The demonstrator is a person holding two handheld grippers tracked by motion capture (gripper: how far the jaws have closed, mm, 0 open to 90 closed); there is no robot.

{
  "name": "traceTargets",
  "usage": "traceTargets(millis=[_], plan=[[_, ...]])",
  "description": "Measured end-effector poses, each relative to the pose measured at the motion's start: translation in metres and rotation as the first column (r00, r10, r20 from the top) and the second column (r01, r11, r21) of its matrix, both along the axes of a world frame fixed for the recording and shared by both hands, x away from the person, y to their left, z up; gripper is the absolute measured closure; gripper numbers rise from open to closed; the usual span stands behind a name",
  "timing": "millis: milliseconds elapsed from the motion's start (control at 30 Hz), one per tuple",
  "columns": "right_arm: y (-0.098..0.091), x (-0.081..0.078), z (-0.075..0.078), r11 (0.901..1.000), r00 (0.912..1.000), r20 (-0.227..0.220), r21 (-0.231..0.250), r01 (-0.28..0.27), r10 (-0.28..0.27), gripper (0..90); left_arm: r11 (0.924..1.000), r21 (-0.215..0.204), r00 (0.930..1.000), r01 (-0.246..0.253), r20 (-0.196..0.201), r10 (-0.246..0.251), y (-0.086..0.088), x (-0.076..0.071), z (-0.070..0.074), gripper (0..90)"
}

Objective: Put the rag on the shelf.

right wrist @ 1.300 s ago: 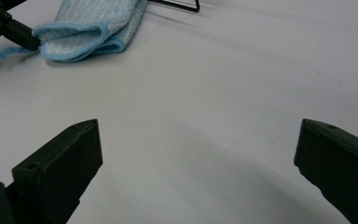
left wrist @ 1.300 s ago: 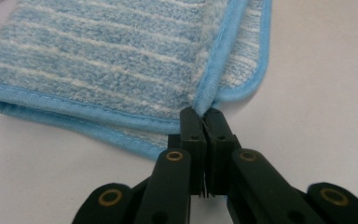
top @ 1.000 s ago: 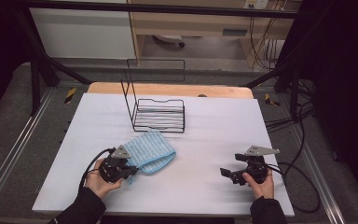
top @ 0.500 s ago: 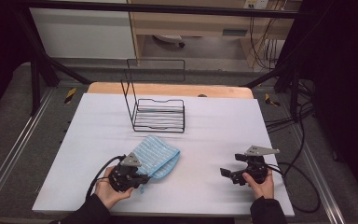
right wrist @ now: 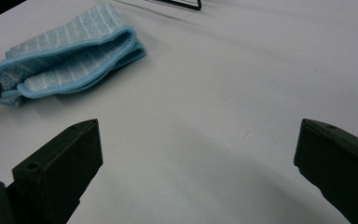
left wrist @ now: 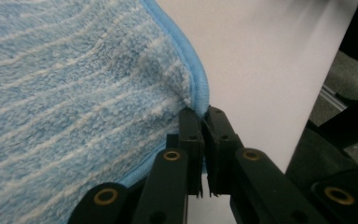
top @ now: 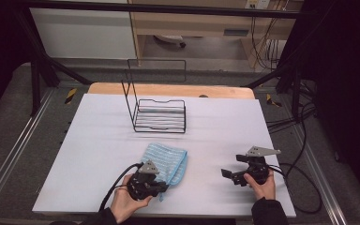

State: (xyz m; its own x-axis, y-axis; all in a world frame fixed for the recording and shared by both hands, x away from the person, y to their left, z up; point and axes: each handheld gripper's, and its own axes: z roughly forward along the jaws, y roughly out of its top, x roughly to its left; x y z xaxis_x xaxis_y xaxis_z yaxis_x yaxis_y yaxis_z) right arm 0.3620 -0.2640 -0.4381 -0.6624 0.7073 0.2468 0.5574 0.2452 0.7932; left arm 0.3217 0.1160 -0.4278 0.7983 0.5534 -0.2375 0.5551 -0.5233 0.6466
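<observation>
Left gripper (top: 161, 190) low in the frame, left of centre, clenched on the near corner of the cloth (top: 168, 159); in the left gripper view, both jaws pinched together on the blue piped hem (left wrist: 200, 93). Cloth blue with pale stripes, folded double, flat on the white table (top: 93, 140) just above that gripper. Right gripper (top: 229, 174) lower right, jaws spread wide, nothing between them, well apart from the cloth. Wire rack (top: 159, 115) farther up, centre of frame, 1 tall end upright. Wooden board (top: 168, 90) along the far table edge.
</observation>
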Motion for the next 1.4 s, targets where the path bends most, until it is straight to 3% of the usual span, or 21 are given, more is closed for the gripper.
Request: traceTargets(millis=[67,100,133,233,333,467,567,667,767,833,1033,1200,1400], plan=[[0.0,0.0,0.0,1.0,1.0,0.0,0.002,0.002,-0.002,1.5,1.0,-0.002,1.0,0.003,0.004,-0.003,0.001,0.0,0.0,74.2],[0.0,0.0,0.0,1.0,1.0,0.0,0.002,0.002,-0.002,1.5,1.0,-0.008,0.9999,0.001,0.016,-0.001,0.003,-0.001,0.002,74.2],[0.0,0.0,0.0,1.0,1.0,0.001,0.001,0.001,-0.001,1.5,0.9999,-0.01,0.9995,0.006,0.03,-0.006,0.005,-0.002,0.006,64.4],[0.0,0.0,0.0,1.0,1.0,-0.001,0.002,0.001,-0.001,1.5,0.9994,-0.029,0.9973,-0.017,0.071,0.019,0.019,-0.001,0.017,58.0],[0.0,0.0,0.0,1.0,1.0,0.0,0.0,0.001,-0.001,1.5,0.9962,-0.017,0.9913,-0.086,0.099,0.087,0.041,0.007,0.023,53.1],[0.0,0.0,0.0,1.0,1.0,0.001,-0.004,-0.001,0.001,1.5,0.9796,0.028,0.9765,-0.199,0.091,0.195,0.07,0.022,0.02,51.3],[0.001,0.0,-0.001,1.0,1.0,-0.003,-0.004,0.0,0.0,1.5,0.9711,0.043,0.9714,-0.235,0.046,0.233,0.083,0.031,0.013,55.4],[0.001,0.0,-0.001,1.0,1.0,-0.005,-0.005,0.002,-0.002,1.5,0.9748,0.053,0.976,-0.217,-0.011,0.217,0.085,0.032,0.004,59.2],[0.001,0.0,-0.001,1.0,1.0,-0.008,-0.003,0.002,-0.002,1.5,0.9781,0.073,0.9793,-0.195,-0.041,0.198,0.083,0.031,-0.004,64.4],[0.001,0.0,-0.001,1.0,1.0,-0.007,-0.003,0.001,-0.001,1.5,0.9782,0.076,0.9787,-0.193,-0.055,0.198,0.082,0.03,-0.005,73.5],[0.002,0.0,-0.001,1.0,1.0,-0.006,0.0,0.002,-0.002,1.5,0.9756,0.095,0.9771,-0.198,-0.061,0.204,0.081,0.028,-0.006,85.4],[0.002,-0.001,-0.001,1.0,1.0,-0.006,0.001,0.002,-0.002,1.6,0.9764,0.085,0.9763,-0.198,-0.07,0.204,0.083,0.023,-0.004,87.7],[0.002,-0.001,-0.001,1.0,1.0,-0.004,0.0,0.004,-0.004,1.6,0.9784,0.072,0.9787,-0.194,-0.055,0.198,0.085,0.008,-0.003,87.9]])
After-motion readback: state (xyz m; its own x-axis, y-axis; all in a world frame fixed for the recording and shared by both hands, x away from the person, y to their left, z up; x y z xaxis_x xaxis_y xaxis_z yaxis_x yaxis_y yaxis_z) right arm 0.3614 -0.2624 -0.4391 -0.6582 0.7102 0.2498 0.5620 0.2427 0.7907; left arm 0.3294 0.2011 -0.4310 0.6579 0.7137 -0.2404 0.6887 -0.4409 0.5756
